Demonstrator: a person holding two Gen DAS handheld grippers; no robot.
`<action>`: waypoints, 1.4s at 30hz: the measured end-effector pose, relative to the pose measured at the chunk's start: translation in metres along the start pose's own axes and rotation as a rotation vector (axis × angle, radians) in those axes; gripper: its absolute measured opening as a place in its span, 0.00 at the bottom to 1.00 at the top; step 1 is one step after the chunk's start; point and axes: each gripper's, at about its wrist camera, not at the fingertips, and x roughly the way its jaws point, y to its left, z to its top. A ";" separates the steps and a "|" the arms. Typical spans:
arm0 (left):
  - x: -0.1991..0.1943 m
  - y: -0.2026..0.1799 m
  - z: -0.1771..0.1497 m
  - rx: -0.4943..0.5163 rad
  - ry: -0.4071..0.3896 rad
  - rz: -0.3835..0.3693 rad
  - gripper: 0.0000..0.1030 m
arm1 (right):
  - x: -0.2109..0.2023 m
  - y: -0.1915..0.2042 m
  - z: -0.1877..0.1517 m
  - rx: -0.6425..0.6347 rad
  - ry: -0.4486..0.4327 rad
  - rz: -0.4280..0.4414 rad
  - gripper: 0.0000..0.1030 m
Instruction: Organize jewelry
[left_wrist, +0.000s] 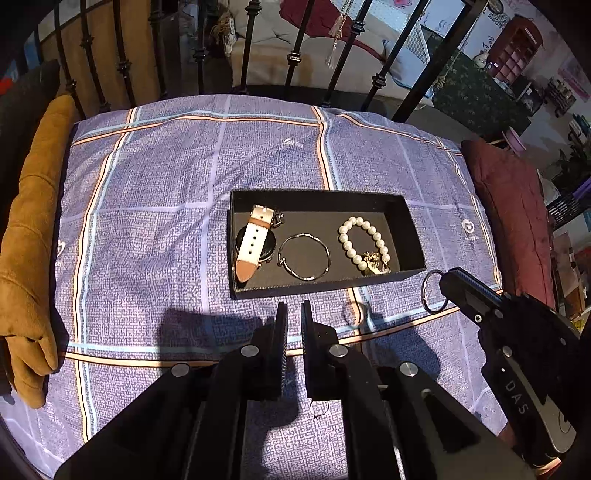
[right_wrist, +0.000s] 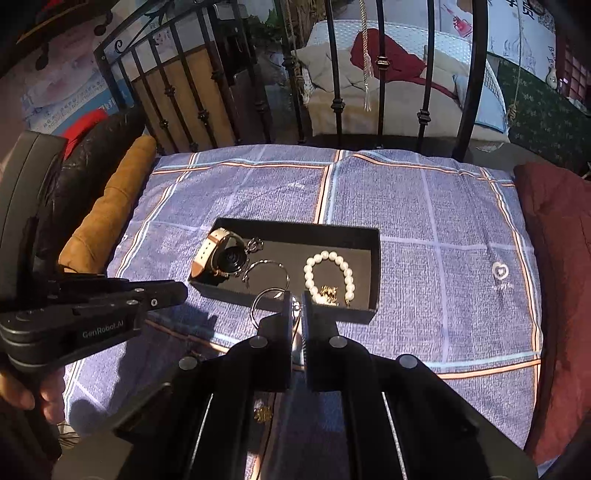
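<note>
Checked blue pillow (left_wrist: 155, 221), black iron railing (left_wrist: 295, 55), perhaps a balcony

The checked blue cushion (left_wrist: 155, 229) lies bare on every side of the black box (left_wrist: 410, 236), so a gripper can pass to the left, behind and in front of it. Inside the box the watch (left_wrist: 253, 240), bangle (left_wrist: 327, 254) and pearl bracelet (left_wrist: 349, 240) fill most of the floor, with only narrow gaps between them. Iron railings (right_wrist: 338, 107) close off the far edge, a brown pillow (left_wrist: 33, 229) the left and a red pillow (right_wrist: 557, 236) the right.
</note>
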 end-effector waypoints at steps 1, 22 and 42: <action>0.001 0.000 0.003 0.000 -0.003 0.001 0.07 | 0.003 -0.002 0.004 0.004 -0.004 -0.003 0.05; 0.022 0.003 0.033 -0.021 -0.015 0.024 0.07 | 0.047 -0.022 0.038 0.048 0.008 -0.052 0.05; 0.038 0.000 0.042 0.009 -0.006 0.066 0.07 | 0.058 -0.024 0.042 0.041 0.031 -0.072 0.05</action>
